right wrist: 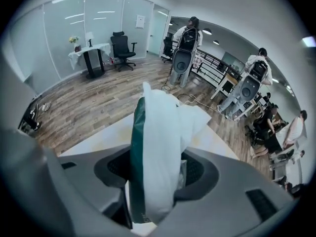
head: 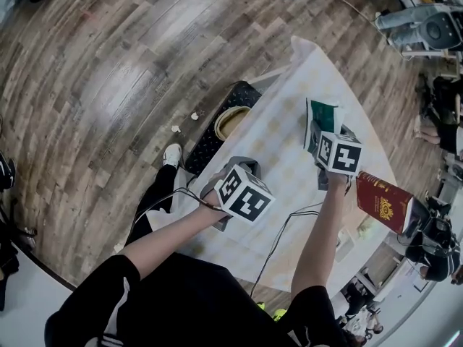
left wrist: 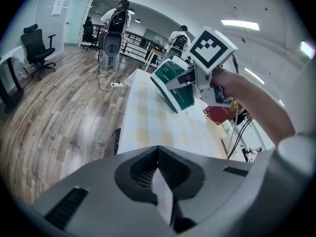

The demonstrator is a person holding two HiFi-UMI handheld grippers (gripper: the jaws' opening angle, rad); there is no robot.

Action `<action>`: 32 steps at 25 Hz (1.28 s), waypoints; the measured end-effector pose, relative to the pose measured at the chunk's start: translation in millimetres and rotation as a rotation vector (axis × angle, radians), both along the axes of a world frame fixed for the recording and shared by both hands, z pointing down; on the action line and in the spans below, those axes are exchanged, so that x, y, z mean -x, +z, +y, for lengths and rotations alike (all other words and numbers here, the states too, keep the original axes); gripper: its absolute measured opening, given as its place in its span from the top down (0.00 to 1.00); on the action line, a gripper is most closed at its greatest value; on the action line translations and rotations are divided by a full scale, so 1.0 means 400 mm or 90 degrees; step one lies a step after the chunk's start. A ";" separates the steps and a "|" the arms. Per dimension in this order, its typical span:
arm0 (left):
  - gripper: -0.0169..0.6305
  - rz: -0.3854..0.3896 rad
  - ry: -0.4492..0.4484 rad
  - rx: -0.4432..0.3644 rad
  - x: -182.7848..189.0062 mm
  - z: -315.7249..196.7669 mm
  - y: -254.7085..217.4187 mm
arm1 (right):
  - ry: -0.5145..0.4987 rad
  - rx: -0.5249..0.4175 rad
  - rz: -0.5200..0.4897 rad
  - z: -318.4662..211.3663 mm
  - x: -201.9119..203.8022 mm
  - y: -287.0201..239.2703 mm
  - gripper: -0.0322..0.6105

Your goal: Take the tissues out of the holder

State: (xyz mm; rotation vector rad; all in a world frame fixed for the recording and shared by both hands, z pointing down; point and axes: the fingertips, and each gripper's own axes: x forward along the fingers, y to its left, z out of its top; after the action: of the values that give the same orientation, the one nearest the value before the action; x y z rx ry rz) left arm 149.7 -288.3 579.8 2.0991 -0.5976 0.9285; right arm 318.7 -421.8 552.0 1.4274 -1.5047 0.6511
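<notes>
The left gripper has its fingers pressed together, pinching a thin white sheet, probably a single tissue. The right gripper has its fingers clamped across a green-and-white tissue pack. The pack is raised above the checked desk, apparently so that it stays free of the holder, which cannot be identified. A red box lies at the far edge of the desk.
</notes>
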 end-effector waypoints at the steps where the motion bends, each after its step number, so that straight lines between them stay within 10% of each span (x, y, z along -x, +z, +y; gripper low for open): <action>1: 0.96 0.001 -0.001 0.002 0.002 0.000 0.002 | -0.006 0.008 0.017 -0.005 -0.006 0.003 0.56; 17: 0.96 0.000 -0.010 0.018 0.014 0.002 0.017 | -0.130 0.050 0.126 -0.006 0.030 0.046 0.48; 32: 0.96 0.002 -0.009 0.009 0.016 0.019 -0.006 | -0.042 -0.082 0.094 0.068 0.014 -0.110 0.43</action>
State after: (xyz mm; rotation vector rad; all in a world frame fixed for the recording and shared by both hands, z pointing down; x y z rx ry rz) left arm 143.4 -280.8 577.5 2.0802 -0.6016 0.9178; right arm 313.1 -394.7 508.0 1.4829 -1.4930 0.4056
